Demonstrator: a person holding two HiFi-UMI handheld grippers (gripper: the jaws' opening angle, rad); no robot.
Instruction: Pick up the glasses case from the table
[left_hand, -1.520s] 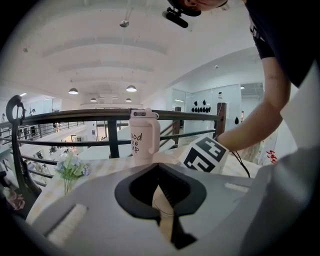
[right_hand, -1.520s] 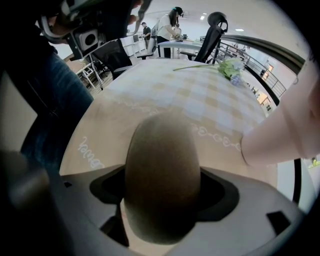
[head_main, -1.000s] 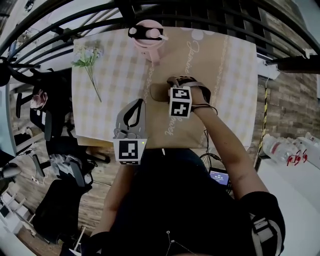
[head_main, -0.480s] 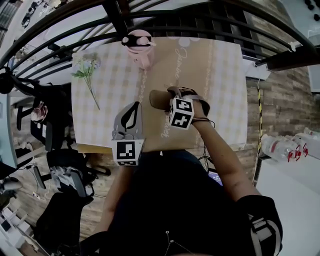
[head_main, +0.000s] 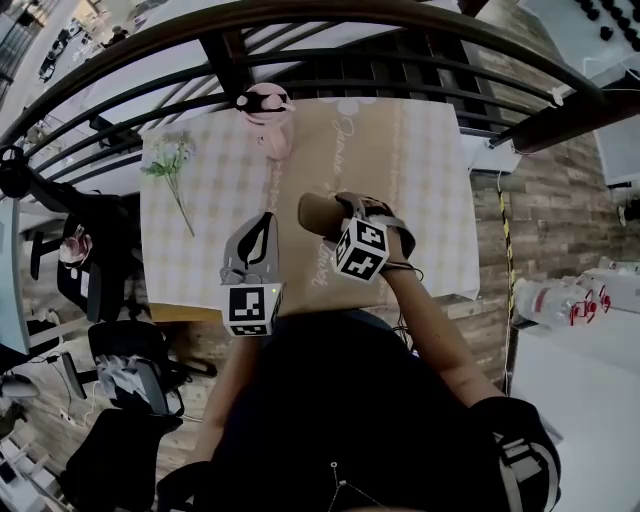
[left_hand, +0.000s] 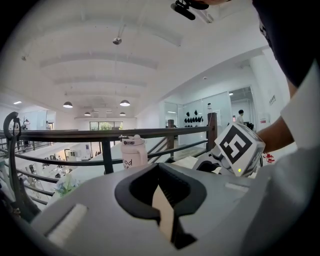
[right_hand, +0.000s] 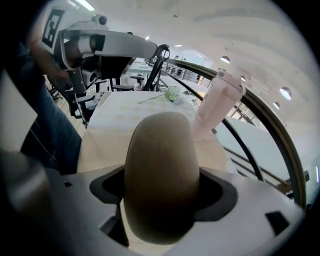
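**Between the right jaws: case gripped, lift it level**

Over the bench (head_main: 420, 170), the head view shows the right gripper (head_main: 335, 218) closed across the tan glasses case (head_main: 312, 210). The case's rounded end sticks out beyond the jaw tips. The left gripper (head_main: 258, 232) hangs just beside the right jaws, on their left. From above I cannot tell whether the case has cleared the cloth.

Left gripper view: the jaws are drawn together on nothing. A pink bottle (left_hand: 134, 152) stands far ahead of them by the rail. This gripper is best left out of the lift.

Right gripper view: the case (right_hand: 160, 175) fills the gap between the jaws, clamped on both flanks, its long axis pointing ahead. The smooth curved shell looks likely to slip. I would hold firm pressure, raise it straight up and avoid dipping the tips. The case's rear end and underside are hidden behind the jaws.
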